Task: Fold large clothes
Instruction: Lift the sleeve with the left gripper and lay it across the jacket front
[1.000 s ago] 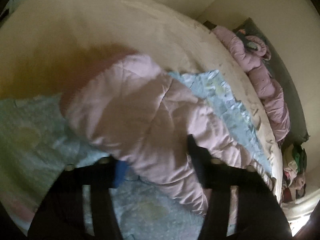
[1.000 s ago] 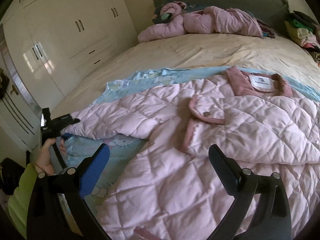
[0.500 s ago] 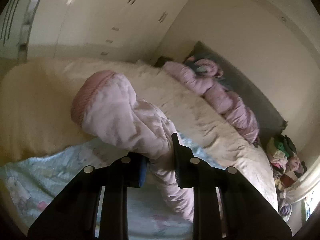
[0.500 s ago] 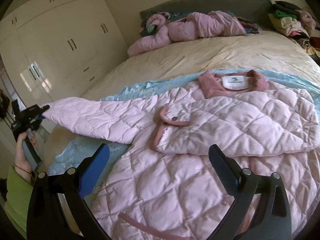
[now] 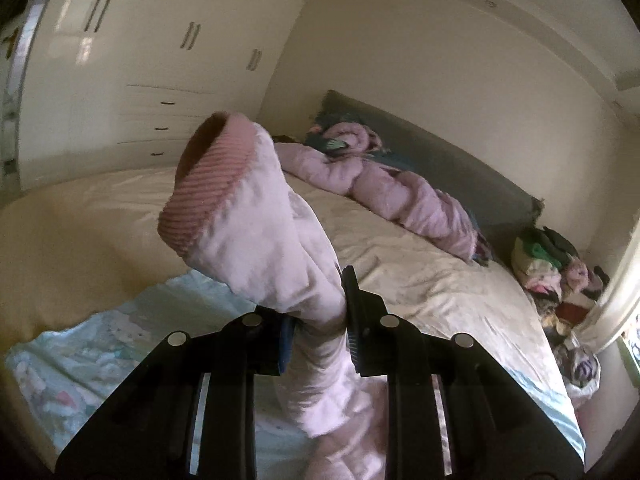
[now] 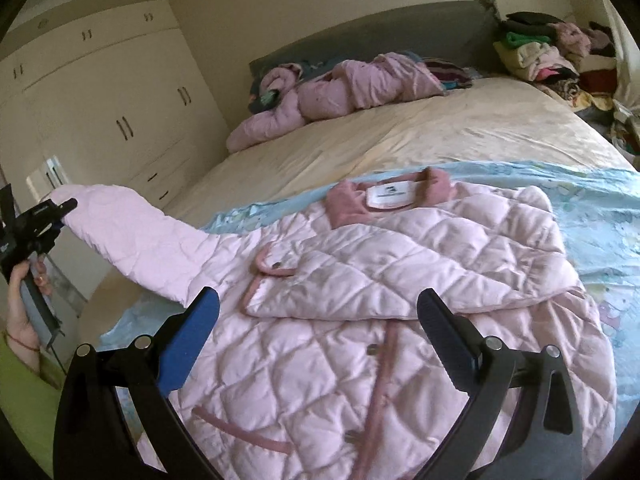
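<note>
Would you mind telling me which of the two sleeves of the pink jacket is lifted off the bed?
The left-side sleeve, clamped by the left hand-held gripper; the other sleeve lies folded across the jacket's chest.

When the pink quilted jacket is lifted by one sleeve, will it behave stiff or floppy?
Probably floppy: the sleeve sags between the left gripper and the jacket. The padding likely keeps it puffy. Its smooth fabric may slip.

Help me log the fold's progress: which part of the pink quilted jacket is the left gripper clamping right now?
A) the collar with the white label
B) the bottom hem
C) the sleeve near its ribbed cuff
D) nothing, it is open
C: the left gripper is shut on the pink quilted jacket's sleeve below the ribbed cuff, lifted off the bed.
</note>
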The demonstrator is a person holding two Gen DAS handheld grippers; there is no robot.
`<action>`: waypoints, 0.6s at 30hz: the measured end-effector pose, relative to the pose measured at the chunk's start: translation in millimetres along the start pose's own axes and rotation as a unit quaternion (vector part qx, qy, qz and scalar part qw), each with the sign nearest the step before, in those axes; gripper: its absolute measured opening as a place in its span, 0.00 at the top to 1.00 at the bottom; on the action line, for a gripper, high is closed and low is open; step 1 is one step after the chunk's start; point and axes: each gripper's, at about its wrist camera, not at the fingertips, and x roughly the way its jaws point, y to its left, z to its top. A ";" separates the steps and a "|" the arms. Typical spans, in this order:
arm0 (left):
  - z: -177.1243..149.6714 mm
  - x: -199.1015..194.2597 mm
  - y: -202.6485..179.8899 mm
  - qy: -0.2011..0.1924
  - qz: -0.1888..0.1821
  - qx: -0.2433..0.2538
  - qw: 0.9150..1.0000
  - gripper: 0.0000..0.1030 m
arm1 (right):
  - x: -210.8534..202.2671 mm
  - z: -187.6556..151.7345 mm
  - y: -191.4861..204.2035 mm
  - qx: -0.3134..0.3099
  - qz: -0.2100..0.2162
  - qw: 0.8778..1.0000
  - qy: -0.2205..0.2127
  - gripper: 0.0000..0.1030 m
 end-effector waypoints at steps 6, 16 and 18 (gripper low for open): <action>-29.9 -2.0 -44.6 0.016 -0.039 0.024 0.999 0.86 | -12.7 -6.6 -31.0 0.027 -0.001 1.000 -0.002 0.04; -83.2 3.6 -113.3 0.061 -0.103 0.079 0.990 0.86 | -29.6 -9.7 -65.8 0.061 -0.006 0.998 -0.018 0.04; -92.1 4.6 -125.8 0.070 -0.121 0.092 0.986 0.86 | -33.2 -10.4 -74.0 0.069 -0.008 0.997 -0.020 0.04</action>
